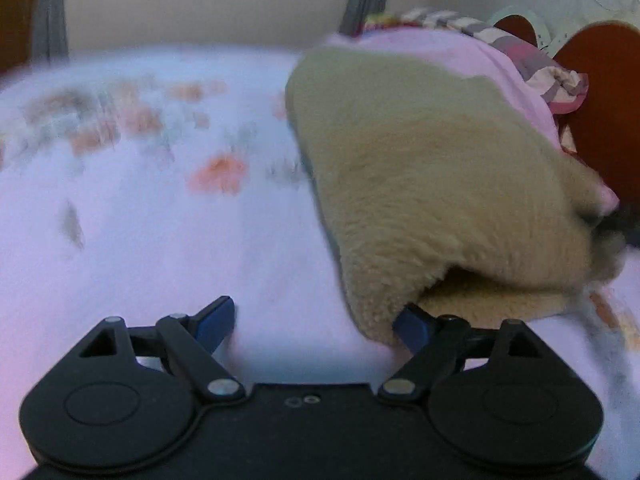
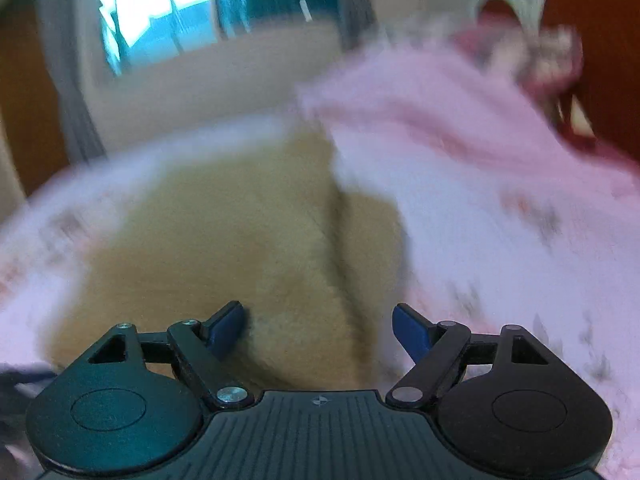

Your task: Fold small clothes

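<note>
The beige fleece garment (image 1: 432, 184) lies on a white bedsheet (image 1: 140, 264) printed with small orange and grey motifs; in the left wrist view it occupies the right half of the scene, folded over on itself so that a lower layer shows beneath its near edge. That view alone shows a pink cloth (image 1: 472, 64) at the garment's far side and a checked fabric (image 1: 532, 64) beyond it, both sharp enough to tell apart. The right wrist view shows the same beige fleece garment (image 2: 224, 240) directly ahead, with a fold line down its right part, and a bright window (image 2: 152, 4) on the far wall; here heavy blur dissolves the sheet's print and the pink cloth (image 2: 432, 112) at far right. The left hand-held gripper (image 1: 316, 322) stands with jaws apart, its right finger just under the garment's near edge, its left over bare sheet. The right hand-held gripper (image 2: 318, 330) is likewise spread, fleece between its fingers, unclamped.
</note>
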{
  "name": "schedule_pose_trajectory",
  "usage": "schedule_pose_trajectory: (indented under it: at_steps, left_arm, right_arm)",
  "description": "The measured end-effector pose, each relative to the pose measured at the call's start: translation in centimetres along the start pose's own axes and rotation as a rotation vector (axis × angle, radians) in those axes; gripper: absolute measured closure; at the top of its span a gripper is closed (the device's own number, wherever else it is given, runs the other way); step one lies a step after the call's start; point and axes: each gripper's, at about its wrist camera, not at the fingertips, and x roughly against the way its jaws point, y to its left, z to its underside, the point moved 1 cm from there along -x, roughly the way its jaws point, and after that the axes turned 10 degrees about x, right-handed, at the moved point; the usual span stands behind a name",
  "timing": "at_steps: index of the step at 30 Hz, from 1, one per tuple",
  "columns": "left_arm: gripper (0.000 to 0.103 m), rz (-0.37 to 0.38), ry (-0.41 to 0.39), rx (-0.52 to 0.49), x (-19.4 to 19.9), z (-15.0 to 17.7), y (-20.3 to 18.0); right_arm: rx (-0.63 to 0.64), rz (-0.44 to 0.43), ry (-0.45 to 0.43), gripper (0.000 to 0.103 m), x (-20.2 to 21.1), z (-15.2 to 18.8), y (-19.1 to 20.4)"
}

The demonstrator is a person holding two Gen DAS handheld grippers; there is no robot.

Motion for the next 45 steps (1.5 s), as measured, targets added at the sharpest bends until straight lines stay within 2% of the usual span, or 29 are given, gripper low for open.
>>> schedule_pose_trajectory:
  at_steps: [1,2,4,5,7,9,10,11,13,15,16,19,23,26,29,32,36,41,43,45]
  left_arm:
    - [0.017,0.042,0.020,0.000,0.5,-0.1,0.8]
    - [0.019,0.085,0.033,-0.034,1.3,-0.2,1.6]
    - [0.018,0.224,-0.024,-0.007,3.2,-1.2,4.2]
    - [0.018,0.280,-0.043,0.030,3.4,-2.1,5.4]
    - [0.018,0.349,-0.025,0.126,2.2,-4.7,7.3]
    - [0.018,0.494,0.060,0.238,-0.7,-7.3,8.6]
    - [0.018,0.581,0.126,0.321,-2.9,-8.4,9.1]
    - [0.018,0.636,0.173,0.374,-4.5,-9.0,9.4]
    - [0.018,0.718,0.262,0.401,-7.4,-9.9,9.1]
    - [0.016,0.737,0.323,0.356,-9.6,-10.5,8.1]
    - [0.016,0.772,0.341,0.356,-10.6,-10.5,7.8]
    - [0.015,0.841,0.359,0.358,-12.4,-10.9,7.1]
    - [0.012,0.890,0.400,0.364,-14.4,-10.6,6.9]
    - [0.009,0.896,0.420,0.351,-15.7,-11.1,6.1]
    - [0.003,0.883,0.439,0.351,-17.4,-11.7,4.6]
    - [0.004,0.935,0.413,0.378,-17.7,-11.6,3.8]
    - [0.007,1.019,0.347,0.409,-16.0,-10.9,4.0]
    - [0.007,1.129,0.238,0.420,-10.2,-11.7,5.1]
    - [0.006,1.136,0.194,0.392,-7.1,-13.0,6.0]
    - [0.006,1.114,0.169,0.361,-4.2,-14.6,7.3]
  right_arm:
    - [-0.042,-0.051,0.017,0.023,-0.5,0.3,-0.9]
    - [-0.076,-0.098,-0.017,0.023,0.2,0.3,-1.9]
    - [-0.154,-0.205,-0.130,0.023,2.1,0.2,-4.2]
    - [-0.215,-0.257,-0.145,0.015,2.2,0.1,-5.9]
    - [-0.326,-0.308,-0.148,0.000,1.0,0.1,-8.8]
    - [-0.421,-0.388,-0.095,0.000,-1.7,0.2,-11.4]
    - [-0.477,-0.458,-0.063,0.000,-3.3,0.4,-12.5]
    - [-0.527,-0.513,-0.020,0.000,-5.1,0.7,-13.4]
    - [-0.542,-0.592,0.031,0.000,-7.5,0.9,-14.2]
    - [-0.570,-0.660,0.065,0.000,-9.7,1.0,-14.9]
    - [-0.584,-0.697,0.053,0.000,-10.4,1.0,-15.5]
    - [-0.635,-0.774,0.047,0.000,-12.4,0.8,-16.3]
    - [-0.612,-0.887,0.073,0.000,-15.0,-0.3,-15.9]
    - [-0.588,-0.912,0.094,0.000,-17.1,-1.4,-14.6]
    - [-0.516,-0.911,0.160,0.000,-19.3,-3.1,-12.7]
    - [-0.442,-0.922,0.150,0.000,-19.8,-3.9,-12.0]
    - [-0.469,-1.000,0.089,0.000,-18.7,-4.0,-12.3]
    - [-0.441,-1.106,-0.018,0.001,-15.0,-6.4,-9.7]
    - [-0.403,-1.140,-0.045,0.001,-13.9,-8.5,-7.7]
    - [-0.374,-1.156,-0.042,0.001,-13.3,-10.6,-5.9]
